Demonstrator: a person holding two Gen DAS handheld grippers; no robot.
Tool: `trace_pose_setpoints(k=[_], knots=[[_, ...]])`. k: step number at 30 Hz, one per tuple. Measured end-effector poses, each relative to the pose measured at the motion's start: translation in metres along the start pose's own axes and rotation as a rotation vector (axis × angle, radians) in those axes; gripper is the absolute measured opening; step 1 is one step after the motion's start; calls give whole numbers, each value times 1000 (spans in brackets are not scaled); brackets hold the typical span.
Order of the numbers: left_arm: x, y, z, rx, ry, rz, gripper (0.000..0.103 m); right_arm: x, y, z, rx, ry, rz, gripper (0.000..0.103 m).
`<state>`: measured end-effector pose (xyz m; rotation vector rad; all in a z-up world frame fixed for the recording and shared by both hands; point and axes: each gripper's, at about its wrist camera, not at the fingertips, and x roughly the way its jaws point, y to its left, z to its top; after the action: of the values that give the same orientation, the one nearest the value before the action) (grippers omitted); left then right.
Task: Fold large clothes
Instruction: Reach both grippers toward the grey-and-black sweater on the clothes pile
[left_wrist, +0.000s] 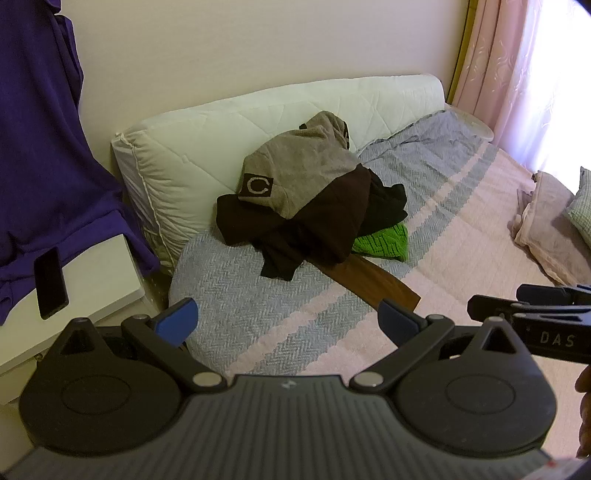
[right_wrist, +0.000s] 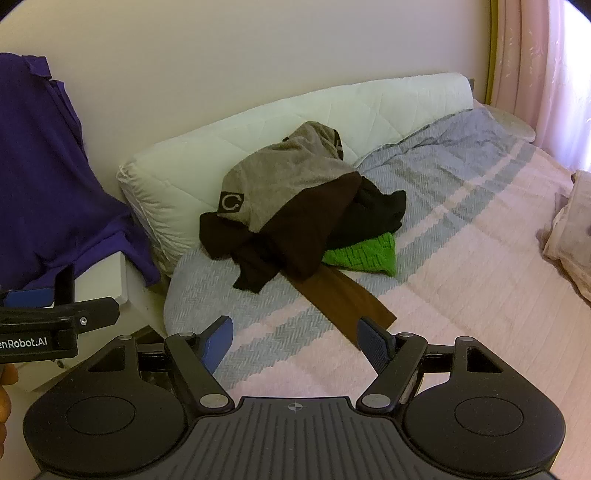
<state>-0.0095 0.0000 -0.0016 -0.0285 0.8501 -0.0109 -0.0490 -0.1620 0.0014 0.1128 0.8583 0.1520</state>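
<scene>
A heap of clothes lies on the bed against a white quilted bolster: a grey and dark brown garment (left_wrist: 306, 173) (right_wrist: 291, 192) with a "C" patch on top, black clothes (left_wrist: 388, 206) (right_wrist: 373, 214) beneath, a green knit piece (left_wrist: 384, 242) (right_wrist: 364, 254) and a brown strip (left_wrist: 384, 286) (right_wrist: 351, 299) poking out. My left gripper (left_wrist: 288, 321) hovers open over the blanket, short of the heap. My right gripper (right_wrist: 297, 345) is open too, just in front of the brown strip's end. Both hold nothing.
The bed carries a blue and pink striped blanket (left_wrist: 295, 332) (right_wrist: 461, 295). A white bedside table (left_wrist: 96, 280) with a black phone (left_wrist: 51, 282) stands left, below a hanging purple garment (left_wrist: 40, 147) (right_wrist: 44, 184). Pink curtains (left_wrist: 517, 66) and a pale crumpled cloth (left_wrist: 550, 229) are at right.
</scene>
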Motion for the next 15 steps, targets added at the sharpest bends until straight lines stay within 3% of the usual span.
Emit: trace_pose_setpoints(k=[15], knots=[[0, -19, 1, -46, 5, 32, 102, 4, -26, 8, -12, 12, 44, 71]])
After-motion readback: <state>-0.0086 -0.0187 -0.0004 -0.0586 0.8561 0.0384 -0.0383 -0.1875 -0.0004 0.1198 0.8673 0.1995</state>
